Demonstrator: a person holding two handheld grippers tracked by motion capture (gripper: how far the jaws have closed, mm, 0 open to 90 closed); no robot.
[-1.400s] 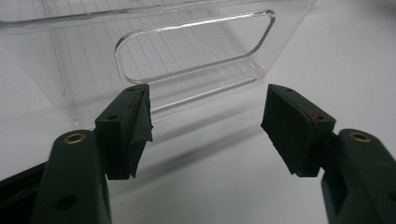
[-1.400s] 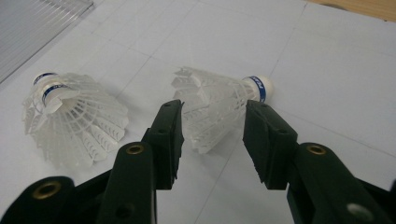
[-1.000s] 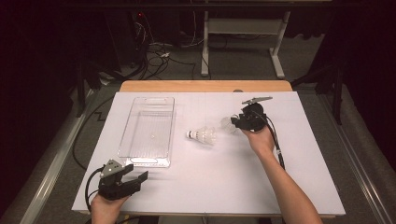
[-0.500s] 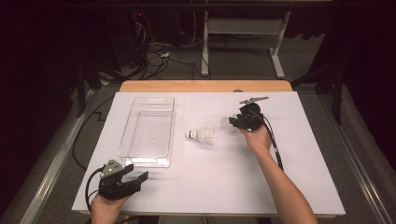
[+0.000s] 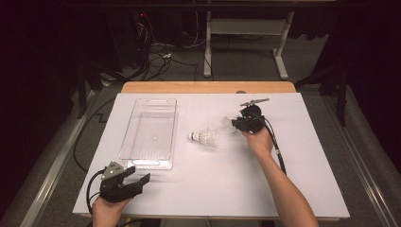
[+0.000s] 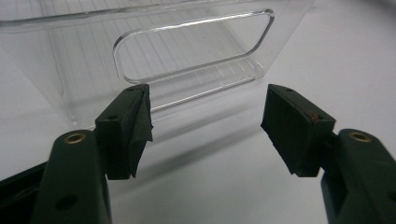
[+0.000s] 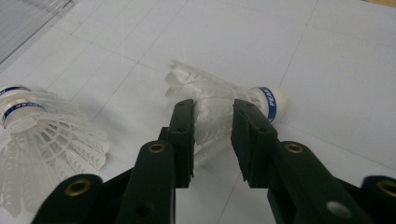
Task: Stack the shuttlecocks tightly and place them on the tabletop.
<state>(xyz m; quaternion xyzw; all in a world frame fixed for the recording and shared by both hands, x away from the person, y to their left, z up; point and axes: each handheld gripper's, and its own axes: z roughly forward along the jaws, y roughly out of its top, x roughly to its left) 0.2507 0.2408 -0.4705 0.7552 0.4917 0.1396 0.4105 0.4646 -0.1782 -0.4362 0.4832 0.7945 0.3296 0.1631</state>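
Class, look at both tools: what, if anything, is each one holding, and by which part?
The right tool grips a shuttlecock by its feather skirt, cork end pointing away. The left tool stands open near the clear bin and holds nothing.

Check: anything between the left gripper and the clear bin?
Nothing: bare white table between the left gripper and the clear bin, per the left gripper view.

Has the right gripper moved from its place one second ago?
Yes. The right gripper has shifted slightly left, toward the loose shuttlecock lying on the table, gripping another shuttlecock.
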